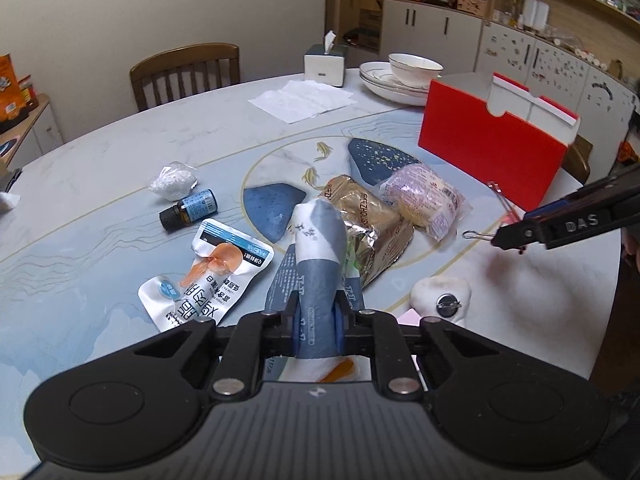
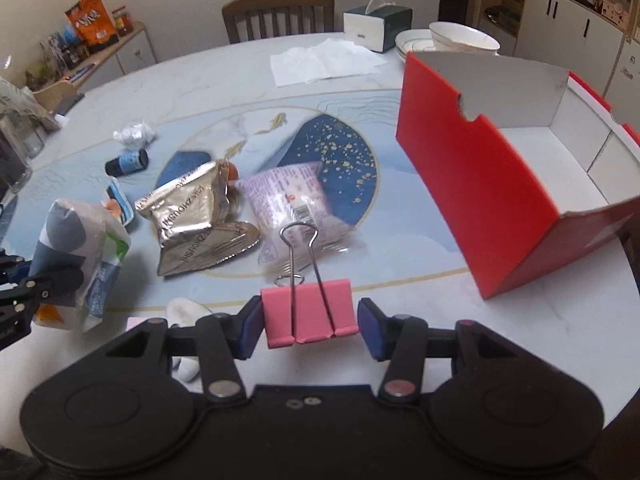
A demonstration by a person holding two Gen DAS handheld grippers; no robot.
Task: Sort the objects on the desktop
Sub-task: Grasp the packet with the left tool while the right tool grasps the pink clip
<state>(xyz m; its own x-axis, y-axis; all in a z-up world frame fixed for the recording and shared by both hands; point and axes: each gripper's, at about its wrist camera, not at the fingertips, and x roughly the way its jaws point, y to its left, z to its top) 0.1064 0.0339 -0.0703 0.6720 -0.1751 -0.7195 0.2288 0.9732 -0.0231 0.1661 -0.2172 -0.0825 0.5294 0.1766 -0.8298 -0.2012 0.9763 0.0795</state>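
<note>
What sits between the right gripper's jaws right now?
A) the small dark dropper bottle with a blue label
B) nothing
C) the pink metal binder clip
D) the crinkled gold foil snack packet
C: in the right wrist view the pink metal binder clip sits between the jaws of the right gripper, wire handles pointing away.

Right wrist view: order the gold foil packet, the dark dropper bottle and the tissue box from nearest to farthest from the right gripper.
From the right gripper:
1. Gold foil packet, just ahead, left.
2. Dark dropper bottle, farther left.
3. Tissue box, at the table's far edge.
</note>
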